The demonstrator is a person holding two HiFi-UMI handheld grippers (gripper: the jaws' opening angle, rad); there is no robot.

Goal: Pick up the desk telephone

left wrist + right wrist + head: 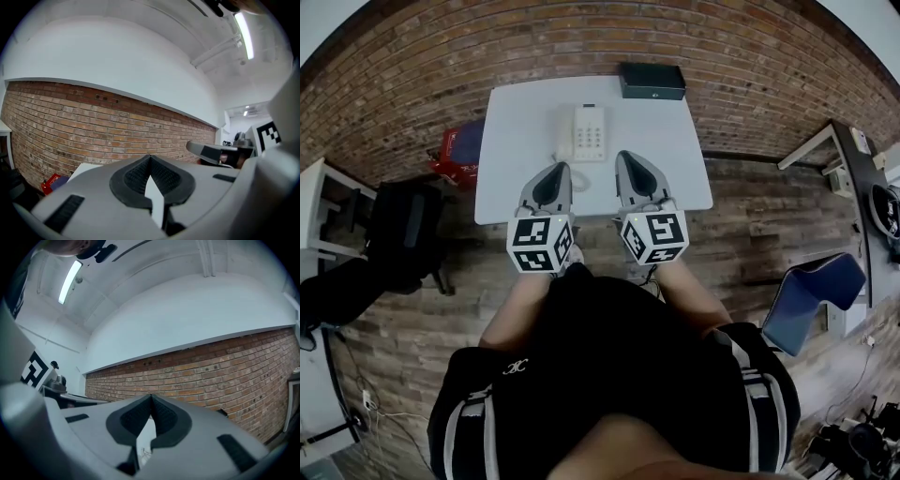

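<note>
nothing is picked up yet. the desk telephone sits untouched toward the far edge of the desk, mid-width. the left gripper and right gripper, jaws together and empty, hover over the near edge; the whole grasp remains.

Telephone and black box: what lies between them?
Nothing; only bare table lies between the telephone and the black box, as the head view shows.

One telephone, one box, two tools
</note>
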